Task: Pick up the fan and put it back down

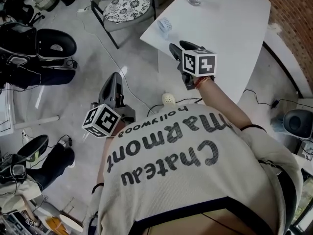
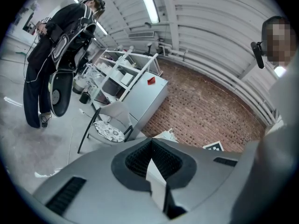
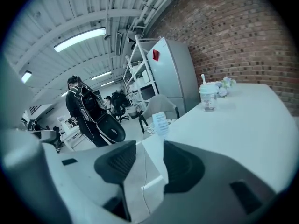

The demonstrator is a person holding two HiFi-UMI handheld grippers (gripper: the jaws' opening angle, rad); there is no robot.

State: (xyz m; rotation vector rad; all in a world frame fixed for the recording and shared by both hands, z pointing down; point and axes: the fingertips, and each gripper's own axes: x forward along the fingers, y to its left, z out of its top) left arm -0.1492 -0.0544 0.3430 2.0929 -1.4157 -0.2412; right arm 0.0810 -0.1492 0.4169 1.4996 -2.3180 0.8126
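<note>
**Condition.** The fan, judged to be the small slatted white unit, stands upright on the white table, near its corner edge. In the head view it is at 11 o'clock from the right gripper and well apart from it.

**Grippers.** The right gripper's jaws stand partly apart, with nothing between them. The left gripper is over the floor at 8 o'clock from the table, with its tips together and empty.

**Hazards.**
1. The fan looks light and narrow-based. A jaw tip that strikes its face before the jaws straddle it probably tips it over.
2. The table edge is close. A sideways push can slide the fan off onto the floor.
3. The present jaw gap may be narrower than the fan body. Widen it before the approach.
</note>
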